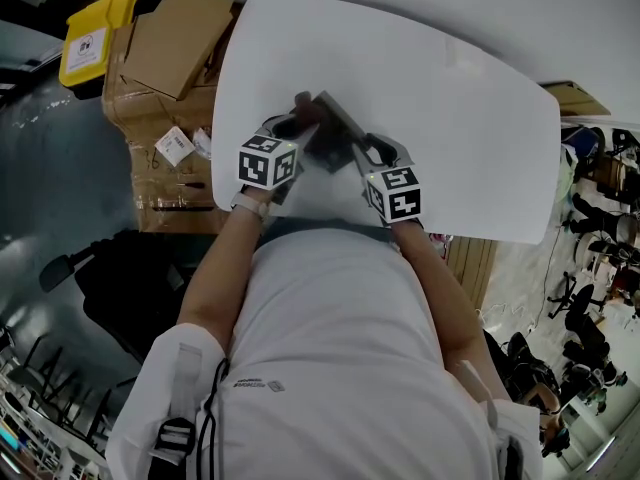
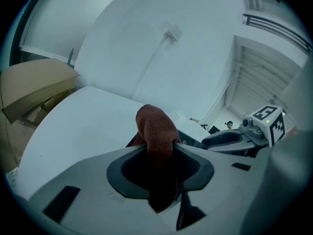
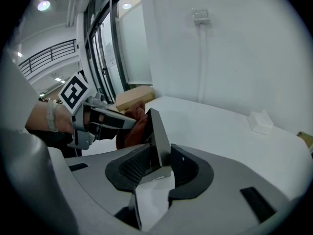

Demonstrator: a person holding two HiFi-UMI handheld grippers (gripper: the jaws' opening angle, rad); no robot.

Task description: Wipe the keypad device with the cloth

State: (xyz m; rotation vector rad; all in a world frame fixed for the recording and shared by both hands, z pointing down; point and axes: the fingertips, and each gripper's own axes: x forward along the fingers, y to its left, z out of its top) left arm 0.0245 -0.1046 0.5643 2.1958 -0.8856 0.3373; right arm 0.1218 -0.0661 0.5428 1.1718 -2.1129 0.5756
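Left tongs [image 2: 159, 153] are pinching the reddish cloth [image 2: 155, 129] against the keypad device [image 3: 157, 131] that the right tongs [image 3: 159, 163] are clamping. The yellow bin's [image 1: 95, 33] label [image 1: 88, 46] is showing too small to read.

left tongs [image 2: 159, 148] clamped, right tongs [image 3: 159, 156] clamped

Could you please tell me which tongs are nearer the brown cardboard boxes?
Left. The left tongs, gripping the russet cloth, are on the brown cardboard boxes' side; the right tongs, clamping the dark flat keypad device, are farther.
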